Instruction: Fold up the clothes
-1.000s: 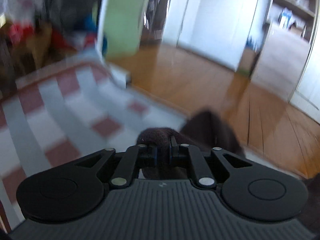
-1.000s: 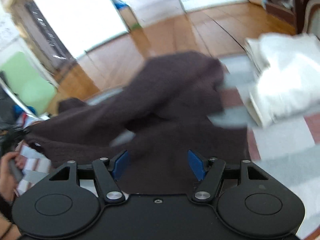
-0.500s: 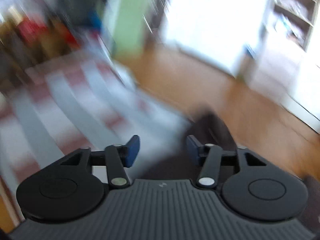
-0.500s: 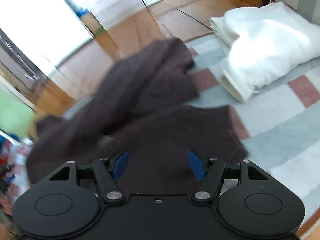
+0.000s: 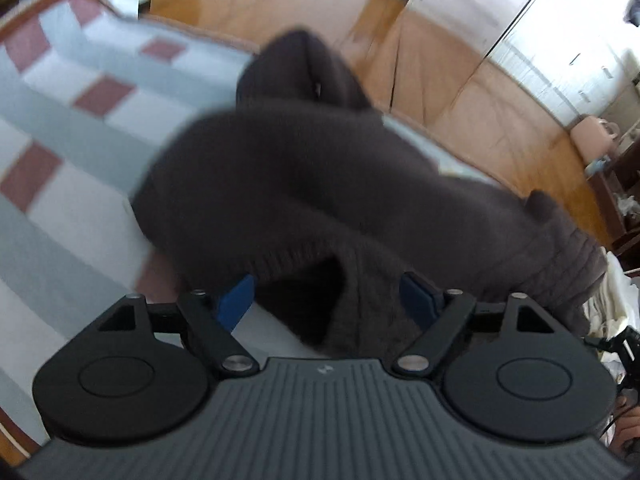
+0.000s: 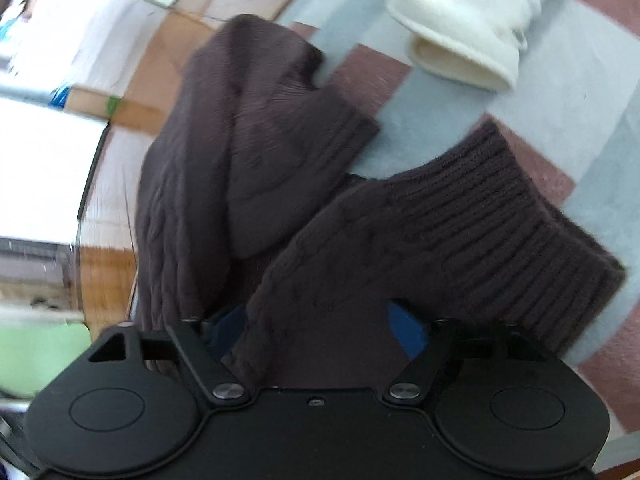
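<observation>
Both jaws opening wide: left gripper and right gripper straddling the dark brown sweater without pinching, knit slumped just ahead on the checked blanket. Risk now: loose sleeves sliding askew, fold collapsing, cuff snagging a pad. Beyond the right tool, folded white garment crowding; wooden floor past the edge.

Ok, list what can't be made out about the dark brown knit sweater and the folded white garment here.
- Dark brown knit sweater, left wrist view: motion blur hides its layout, and the left gripper, jaws opening, covers its near edge.
- Sweater, right wrist view: the right gripper, jaws opening, hides the near part.
- Folded white garment: cut off by the top edge; type unclear.
</observation>
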Demonstrator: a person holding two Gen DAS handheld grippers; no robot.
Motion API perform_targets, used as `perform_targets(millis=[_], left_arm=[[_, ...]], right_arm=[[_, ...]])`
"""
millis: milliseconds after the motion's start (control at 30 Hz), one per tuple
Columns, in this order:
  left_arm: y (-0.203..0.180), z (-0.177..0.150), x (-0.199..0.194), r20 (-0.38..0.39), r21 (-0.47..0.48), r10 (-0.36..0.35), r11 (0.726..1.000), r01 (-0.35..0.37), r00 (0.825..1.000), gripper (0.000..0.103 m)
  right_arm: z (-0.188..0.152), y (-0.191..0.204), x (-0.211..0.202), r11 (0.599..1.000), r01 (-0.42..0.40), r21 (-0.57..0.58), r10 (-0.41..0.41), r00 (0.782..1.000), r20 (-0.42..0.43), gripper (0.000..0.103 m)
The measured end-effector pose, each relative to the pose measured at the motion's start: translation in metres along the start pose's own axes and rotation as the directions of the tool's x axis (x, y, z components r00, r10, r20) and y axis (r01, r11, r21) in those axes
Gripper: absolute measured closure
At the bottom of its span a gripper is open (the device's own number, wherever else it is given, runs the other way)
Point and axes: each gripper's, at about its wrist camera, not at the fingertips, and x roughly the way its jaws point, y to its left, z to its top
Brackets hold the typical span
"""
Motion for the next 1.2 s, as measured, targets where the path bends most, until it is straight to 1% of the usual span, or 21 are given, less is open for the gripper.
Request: perform_targets(millis=[133,267,300,367,433,467,500,533,567,600,667,767,867,900,967,1000,1033,1100,1133,1167,1200], left_arm=[[-0.003,-0.009,0.019,-0.065,-0.055,-0.024,0.998,0.020,0.998,0.022],[-0.001,-0.015,0.041,-0.157,-0.079,0.013,0.997,-0.025,0.988,0.019],[-0.001,-0.016,0.046,-0.179,-0.081,0.014,0.996,-0.029,0.984,0.019],[-0.001,-0.019,0.049,-0.169,-0.097,0.019,0.995,-0.035,0.985,0.019],[-0.005,-0.021,0.048,-0.134,-0.083,0.009,0.996,-0.020,0.991,0.026],[-0.009,-0.021,0.046,-0.123,-0.063,0.014,0.998,-0.022,0.992,0.046],[-0.013,-0.020,0.044,-0.114,-0.040,0.023,0.999,-0.028,0.993,0.062],[-0.017,-0.020,0.042,-0.105,-0.017,0.031,0.999,-0.033,0.994,0.069],[-0.021,-0.020,0.041,-0.096,0.006,0.039,0.999,-0.039,0.995,0.089],[-0.025,-0.019,0.039,-0.086,0.029,0.048,0.999,-0.045,0.995,0.094],[-0.026,-0.016,0.031,-0.060,0.029,0.030,0.999,-0.029,0.998,0.096],[-0.032,-0.014,0.008,0.013,0.062,0.007,0.998,-0.008,1.000,0.097],[-0.042,-0.011,-0.021,0.085,0.127,-0.019,0.992,0.008,0.996,0.098],[-0.046,-0.009,-0.030,0.118,0.150,-0.017,0.989,-0.001,0.993,0.101],[-0.054,-0.011,-0.046,0.183,0.203,0.009,0.978,-0.047,0.983,0.102],[-0.054,-0.006,-0.049,0.203,0.223,0.020,0.973,-0.066,0.979,0.102],[-0.049,0.000,-0.052,0.199,0.225,0.020,0.972,-0.066,0.980,0.102],[-0.039,0.005,-0.042,0.114,0.180,-0.015,0.984,-0.005,0.993,0.100],[-0.038,0.009,-0.027,0.068,0.136,-0.035,0.990,0.026,0.997,0.099],[-0.034,0.008,-0.017,0.032,0.095,-0.051,0.994,0.047,0.998,0.098],[-0.032,0.006,-0.011,0.018,0.090,-0.046,0.995,0.044,0.999,0.097]], right_arm=[[0.003,0.012,0.010,0.997,0.074,-0.028,-0.074,0.997,-0.001,0.018],[-0.005,0.029,0.020,0.990,0.129,-0.060,-0.128,0.992,0.022,0.008],[-0.006,0.033,0.020,0.986,0.145,-0.077,-0.143,0.989,0.027,0.008],[-0.012,0.038,0.022,0.976,0.170,-0.137,-0.167,0.985,0.033,0.007],[-0.014,0.037,0.018,0.966,0.174,-0.192,-0.170,0.985,0.038,0.006],[-0.016,0.037,0.017,0.962,0.174,-0.211,-0.169,0.985,0.041,0.006],[-0.017,0.038,0.016,0.958,0.173,-0.230,-0.168,0.985,0.044,0.006],[-0.019,0.037,0.015,0.955,0.169,-0.242,-0.163,0.986,0.046,0.006],[-0.020,0.036,0.013,0.955,0.162,-0.249,-0.155,0.987,0.046,0.006],[-0.021,0.035,0.011,0.954,0.155,-0.256,-0.148,0.988,0.046,0.007],[-0.022,0.030,0.007,0.957,0.132,-0.258,-0.124,0.991,0.049,0.007],[-0.023,0.023,0.000,0.965,0.094,-0.244,-0.085,0.995,0.047,0.007],[-0.021,0.016,-0.005,0.975,0.072,-0.209,-0.062,0.997,0.056,0.009],[-0.022,0.013,-0.008,0.979,0.064,-0.193,-0.052,0.996,0.067,0.009],[-0.024,0.007,-0.013,0.983,0.049,-0.176,-0.034,0.995,0.089,0.010],[-0.025,0.006,-0.014,0.982,0.050,-0.183,-0.033,0.995,0.094,0.010],[-0.025,0.005,-0.014,0.980,0.053,-0.191,-0.035,0.995,0.097,0.010],[-0.025,0.004,-0.013,0.977,0.060,-0.204,-0.040,0.994,0.099,0.009],[-0.024,0.007,-0.010,0.976,0.065,-0.206,-0.047,0.995,0.092,0.009],[-0.021,0.011,-0.007,0.976,0.071,-0.207,-0.054,0.995,0.088,0.009],[-0.018,0.015,-0.005,0.976,0.077,-0.204,-0.060,0.994,0.089,0.009]])
